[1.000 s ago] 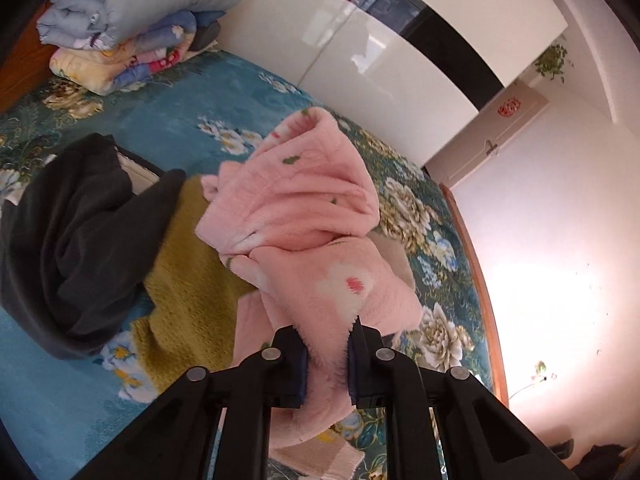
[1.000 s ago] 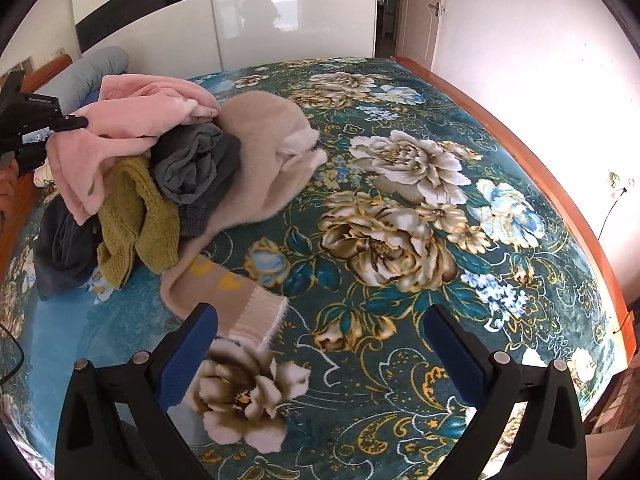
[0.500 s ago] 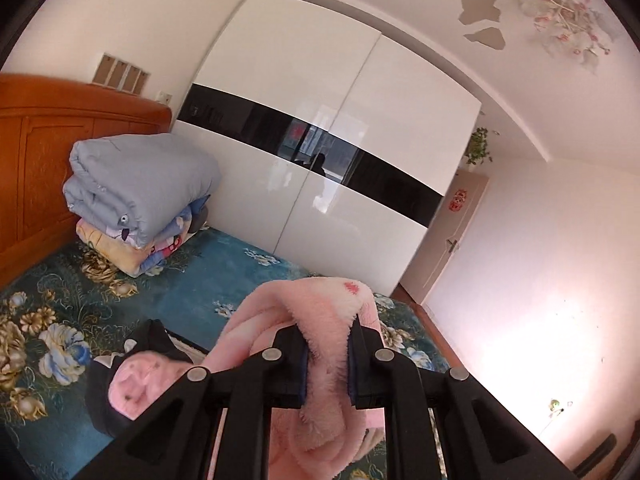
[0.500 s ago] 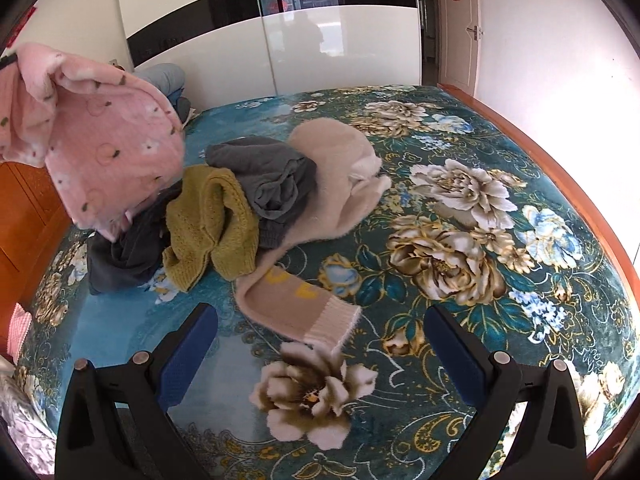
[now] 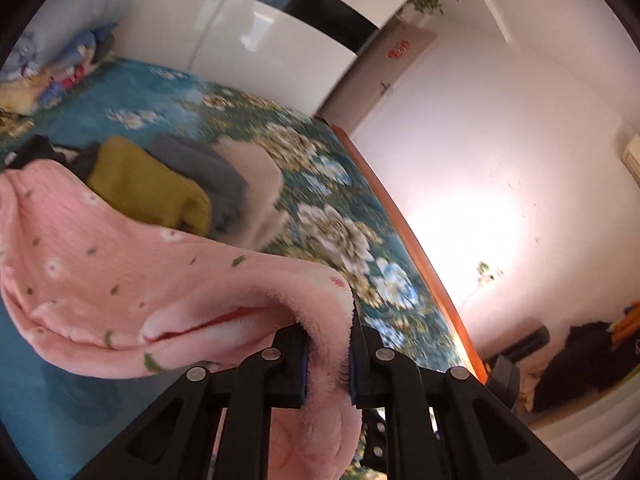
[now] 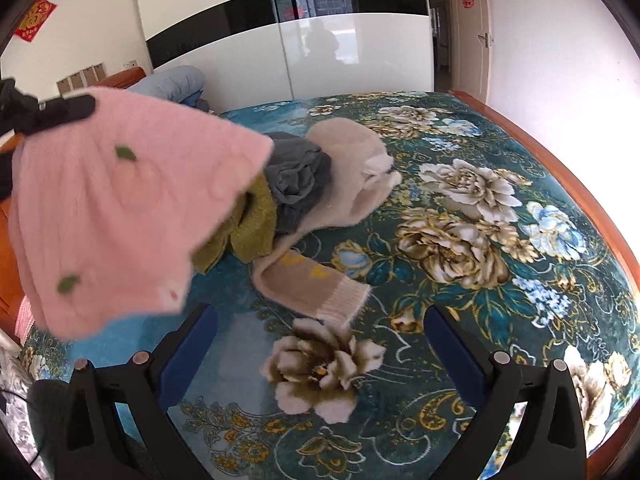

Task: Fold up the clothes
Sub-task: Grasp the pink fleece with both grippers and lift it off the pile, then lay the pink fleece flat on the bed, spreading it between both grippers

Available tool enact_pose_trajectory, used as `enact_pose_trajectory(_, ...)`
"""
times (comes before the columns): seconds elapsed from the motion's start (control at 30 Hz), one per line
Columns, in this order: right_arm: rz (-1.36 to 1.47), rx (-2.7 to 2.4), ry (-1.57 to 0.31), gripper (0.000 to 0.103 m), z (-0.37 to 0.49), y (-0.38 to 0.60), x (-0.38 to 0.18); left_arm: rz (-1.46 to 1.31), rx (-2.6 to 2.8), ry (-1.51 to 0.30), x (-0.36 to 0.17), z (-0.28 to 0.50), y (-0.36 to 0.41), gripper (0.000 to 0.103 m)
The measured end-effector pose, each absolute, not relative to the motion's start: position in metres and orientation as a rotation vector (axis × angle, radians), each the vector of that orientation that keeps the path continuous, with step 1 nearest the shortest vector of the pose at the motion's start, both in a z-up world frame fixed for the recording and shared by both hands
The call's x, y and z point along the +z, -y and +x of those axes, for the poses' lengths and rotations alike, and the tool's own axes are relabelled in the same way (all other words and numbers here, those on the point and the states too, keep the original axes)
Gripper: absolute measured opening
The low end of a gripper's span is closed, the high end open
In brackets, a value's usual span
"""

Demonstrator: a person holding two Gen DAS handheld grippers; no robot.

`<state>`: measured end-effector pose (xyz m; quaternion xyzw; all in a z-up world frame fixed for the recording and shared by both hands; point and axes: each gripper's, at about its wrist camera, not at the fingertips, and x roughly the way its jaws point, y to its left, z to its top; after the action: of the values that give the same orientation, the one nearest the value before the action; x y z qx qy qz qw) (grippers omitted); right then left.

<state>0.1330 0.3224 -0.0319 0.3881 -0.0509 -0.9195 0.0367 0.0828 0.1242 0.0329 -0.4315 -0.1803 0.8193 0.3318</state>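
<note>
Left tongs (image 5: 327, 354): pressed tight on a fluffy edge of the pink top (image 5: 132, 280); the top is pinched and held up in the air.
Pink top: it is hung above the near left part of the bed (image 6: 500, 320), in front of the pile; its lower edge is seen loose over the blue cover.
Right tongs (image 6: 320, 344): spread wide, nothing is held; they are kept over a big pale flower on the cover.
Pile: a yellow knit (image 6: 252, 224), a grey piece (image 6: 298, 176) and a beige sweater (image 6: 344, 184) are left touching, near the middle.
Open room: much bare cover is seen to the right of the pile.
Bed edge: a wooden rim (image 6: 592, 192) is seen along the right side, next to the white wall.
</note>
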Motion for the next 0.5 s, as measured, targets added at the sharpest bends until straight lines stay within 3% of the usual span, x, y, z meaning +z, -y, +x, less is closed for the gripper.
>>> enact_pose_trajectory(0.2,1.328,-2.974,0.266,0.103,0.151,-0.412,-0.047,-1.255,1.963,0.197,-0.019,0.128,-0.240,0.015)
enact_pose_trajectory(0.37,1.408,-2.992,0.338,0.103,0.165,-0.446,-0.064,-1.479,1.868,0.289,-0.076,0.114,-0.249,0.019)
enact_pose_trajectory(0.5,1.460,-2.977,0.341,0.103,0.168,-0.454,-0.077,-1.598,1.768,0.372,-0.101,0.123,-0.245,0.032)
